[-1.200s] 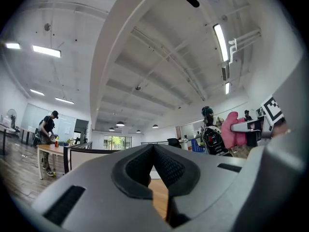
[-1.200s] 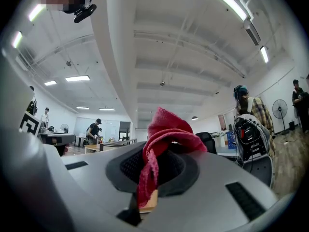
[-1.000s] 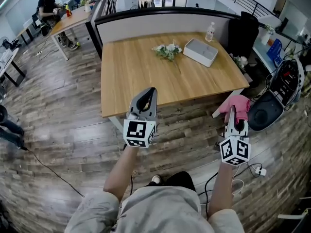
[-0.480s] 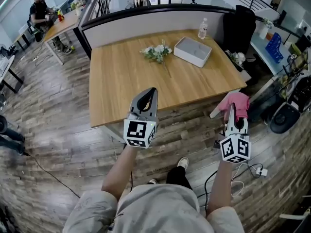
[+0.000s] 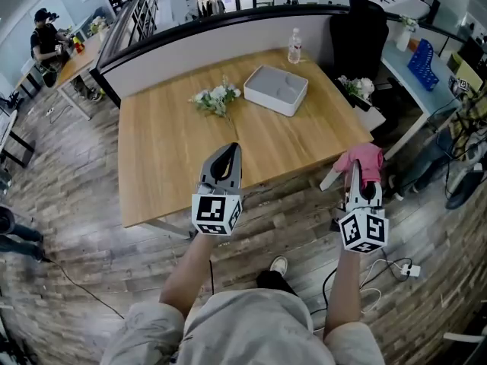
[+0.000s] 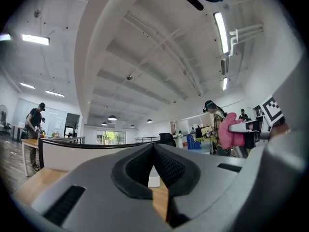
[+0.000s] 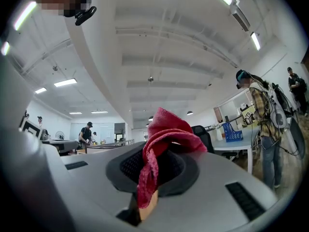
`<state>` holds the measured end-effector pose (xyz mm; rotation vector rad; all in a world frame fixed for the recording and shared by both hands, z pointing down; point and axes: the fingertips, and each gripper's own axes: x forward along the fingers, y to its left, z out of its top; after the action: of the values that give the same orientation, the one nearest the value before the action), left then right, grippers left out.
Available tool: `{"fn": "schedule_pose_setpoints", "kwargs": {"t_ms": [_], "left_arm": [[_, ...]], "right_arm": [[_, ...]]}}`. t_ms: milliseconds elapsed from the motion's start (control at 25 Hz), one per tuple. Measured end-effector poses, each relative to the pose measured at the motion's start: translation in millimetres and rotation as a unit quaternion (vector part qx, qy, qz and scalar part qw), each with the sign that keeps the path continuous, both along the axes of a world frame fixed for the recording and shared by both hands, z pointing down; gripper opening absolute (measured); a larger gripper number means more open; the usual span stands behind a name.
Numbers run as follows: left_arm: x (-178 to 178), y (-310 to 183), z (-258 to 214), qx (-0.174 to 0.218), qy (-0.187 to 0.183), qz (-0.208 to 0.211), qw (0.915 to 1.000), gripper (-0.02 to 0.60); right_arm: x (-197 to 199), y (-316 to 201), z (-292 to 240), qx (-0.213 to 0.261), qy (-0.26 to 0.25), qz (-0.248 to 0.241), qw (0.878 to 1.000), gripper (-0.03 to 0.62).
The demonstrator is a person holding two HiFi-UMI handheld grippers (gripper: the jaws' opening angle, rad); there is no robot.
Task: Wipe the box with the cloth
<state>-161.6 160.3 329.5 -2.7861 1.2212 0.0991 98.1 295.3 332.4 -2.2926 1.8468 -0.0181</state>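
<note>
Pale-grey shallow rectangular box (image 5: 276, 90) is set near far-right corner of wooden table (image 5: 171, 154); prob. stiff, light, best steadied at rim. Soft pink cloth (image 5: 365, 160) is pinched by right gripper (image 5: 356, 175); left gripper (image 5: 226, 155) is closed, empty.

flowers (image 5: 215, 97) and a bottle (image 5: 294, 46) on the table (image 5: 163, 154).

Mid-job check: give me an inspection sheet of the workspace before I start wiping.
Surface: wooden table, ahead of both grippers.
Job's things: box on the table's far side, untouched; pink cloth in the right gripper.
Clutter: flower sprig beside the box; bottle upright behind it.
Grippers: left gripper shut, empty; right gripper shut on the cloth.
Cables: white plug lead on the floor, right; black cable, left.
Surroundings: black chair; person at a distant desk.
</note>
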Motion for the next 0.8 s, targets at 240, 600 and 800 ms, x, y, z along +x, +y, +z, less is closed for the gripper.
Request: {"fn": "schedule_pose_setpoints", "kwargs": {"t_ms": [240,600,800], "left_arm": [[55,-15,-5,0.011,0.005,0.001,0.9999,0.009],[121,-30,-4,0.012,0.008,0.006,0.9999,0.011],[148,-37,-5,0.012,0.008,0.009,0.9999,0.011]], "right_arm": [[66,-3,19,-0.014,-0.017,0.023,0.999,0.052],[129,-5,21,-0.009,-0.024,0.035,0.999,0.052],[150,-10,23,-0.009,-0.026,0.034,0.999,0.052]]}}
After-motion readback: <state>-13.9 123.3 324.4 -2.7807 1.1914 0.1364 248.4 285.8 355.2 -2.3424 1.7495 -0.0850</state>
